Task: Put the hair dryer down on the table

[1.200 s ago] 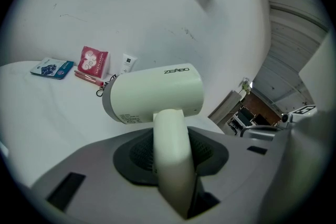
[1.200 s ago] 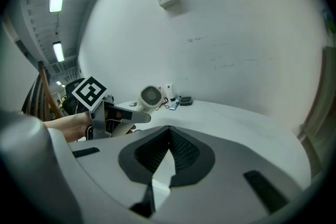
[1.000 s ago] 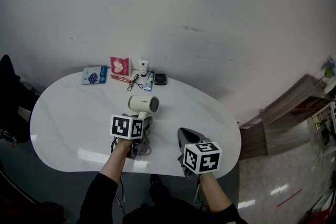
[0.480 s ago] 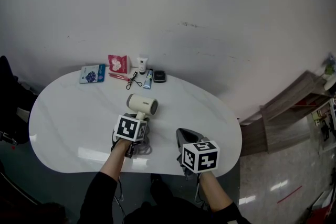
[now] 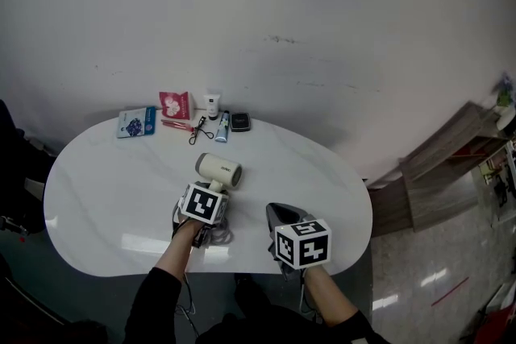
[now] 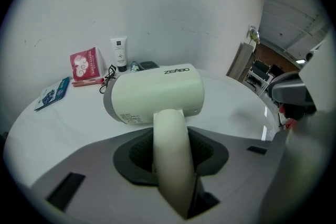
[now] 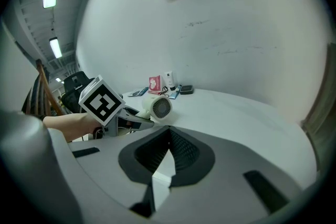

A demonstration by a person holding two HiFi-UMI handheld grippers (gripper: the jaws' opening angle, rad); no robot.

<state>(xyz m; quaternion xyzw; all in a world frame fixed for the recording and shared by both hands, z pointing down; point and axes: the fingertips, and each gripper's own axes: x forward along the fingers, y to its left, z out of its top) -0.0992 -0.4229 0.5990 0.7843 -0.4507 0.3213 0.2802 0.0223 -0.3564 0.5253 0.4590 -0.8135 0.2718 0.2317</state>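
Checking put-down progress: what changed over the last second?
The left gripper rolled slightly and eased the hair dryer a little toward the near edge of the table, jaws clamped on its handle throughout. Nothing was let go. The right gripper and the items by the wall stayed put.

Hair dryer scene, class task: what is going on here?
A person holds a gripper in each hand. The left gripper is shut on the handle of the hair dryer, which sits low over the white table; whether it touches yet is unclear. The right gripper, shut and empty, hangs beside it.
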